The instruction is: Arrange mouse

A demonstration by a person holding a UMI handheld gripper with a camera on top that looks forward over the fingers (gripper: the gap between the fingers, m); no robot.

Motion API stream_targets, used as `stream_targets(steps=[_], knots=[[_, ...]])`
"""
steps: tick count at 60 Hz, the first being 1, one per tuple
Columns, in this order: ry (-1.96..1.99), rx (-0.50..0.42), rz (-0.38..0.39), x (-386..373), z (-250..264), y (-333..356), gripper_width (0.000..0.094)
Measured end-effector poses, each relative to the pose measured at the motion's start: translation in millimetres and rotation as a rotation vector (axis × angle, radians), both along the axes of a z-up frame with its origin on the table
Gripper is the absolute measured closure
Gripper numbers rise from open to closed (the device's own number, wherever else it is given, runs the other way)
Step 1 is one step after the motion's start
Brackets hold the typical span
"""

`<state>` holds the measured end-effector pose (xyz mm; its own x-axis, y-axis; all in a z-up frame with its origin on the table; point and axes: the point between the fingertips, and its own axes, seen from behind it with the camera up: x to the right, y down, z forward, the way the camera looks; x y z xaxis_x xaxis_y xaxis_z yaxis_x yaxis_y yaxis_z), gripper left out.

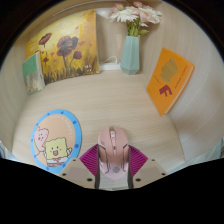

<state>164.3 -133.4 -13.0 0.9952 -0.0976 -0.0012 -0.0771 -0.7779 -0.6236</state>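
- Tongs [112, 168] are sitting low over the pale surface [120, 100], with the pink mouse [112, 148] lying between the two magenta pads [90, 160].
- Both pads appear to be lying close along the mouse's flanks, but I cannot tell whether they are pressing on it or merely bracketing it while it rests on the surface — contact is hidden by the mouse's own body.
- Mouse is pointing away from the camera, just to the right of a round mouse mat [56, 142] with a blue rim and a yellow cartoon figure; the two are near each other but not overlapping.
- Beyond the mouse, well apart: a flower painting [65, 48] is leaning at the back, a small book [33, 72] is standing beside it, a light-blue vase [130, 55] is holding pale flowers, and an orange booklet [168, 80] is lying tilted to the right.
- Progress, as a judgement: the mouse is not yet resting on the round mat, so if that is its place, the arranging is unfinished — what remains is shifting it left onto the mat and letting go.
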Motion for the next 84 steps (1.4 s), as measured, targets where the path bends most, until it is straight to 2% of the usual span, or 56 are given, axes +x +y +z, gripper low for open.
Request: stream_targets(steps=[6,19,23,28,32,40,47,52,61,69,80,84], knots=[[-0.014,0.028,-0.014,5.9,47.5,8.8,0.0559],[-0.046,0.313,-0.001,-14.5,224.6,71.3,0.0558],[-0.041,0.371,0.013,-35.6,259.9,86.3,0.0558],[-0.039,0.408,0.052,-71.9,275.0,97.3,0.0559],[-0.026,0.409,0.097,-104.7,260.0,101.3,0.0559],[-0.027,0.29,0.163,-156.8,178.4,89.2,0.056],[-0.02,0.143,0.158,-176.3,95.2,67.6,0.056],[-0.023,0.078,0.149,-181.0,47.4,53.8,0.0561],[-0.012,0.021,0.137,-186.3,9.3,38.0,0.0557],[-0.009,0.016,0.11,-185.6,2.7,33.8,0.0552],[-0.028,-0.006,0.119,-184.9,-1.7,31.3,0.0399],[-0.012,-0.019,0.091,-182.7,5.5,28.6,0.0259]])
